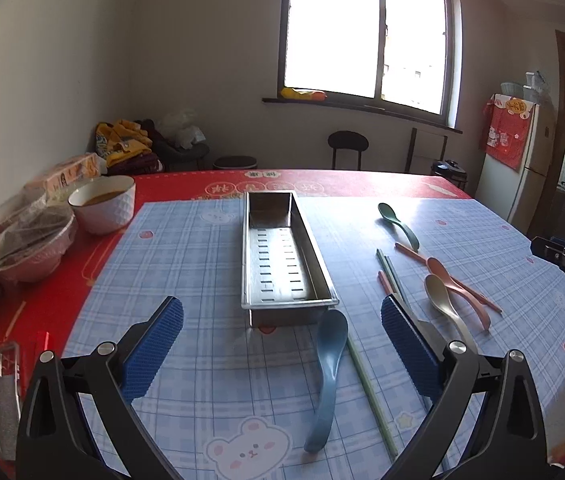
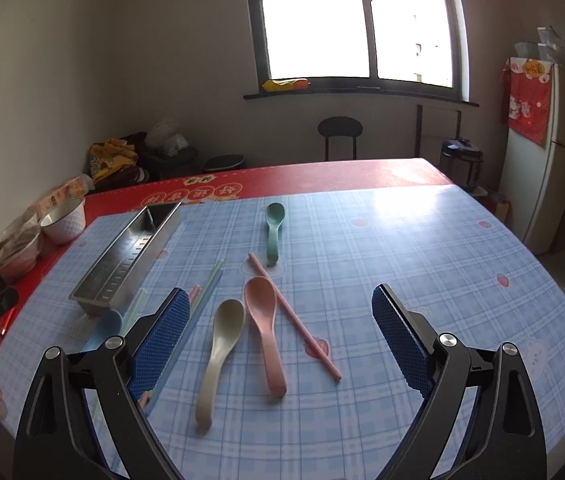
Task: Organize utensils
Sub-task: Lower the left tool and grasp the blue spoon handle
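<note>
Checked tabletop (image 1: 186, 264): steel tray (image 1: 282, 300) empty, spoons (image 2: 264, 332) scattered beside it; both my jaws gape wide, holding nothing.

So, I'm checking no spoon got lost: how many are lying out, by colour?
Blue spoon: 1
Green spoon: 1
Pink spoon: 1
Beige spoon: 1
Total: 4

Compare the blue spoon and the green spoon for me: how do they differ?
The blue spoon lies just before the steel tray's near end; the green spoon lies far right of it. Blue is paler, green darker. Both rest bowl away from the cameras, untouched, outside the tray.
</note>
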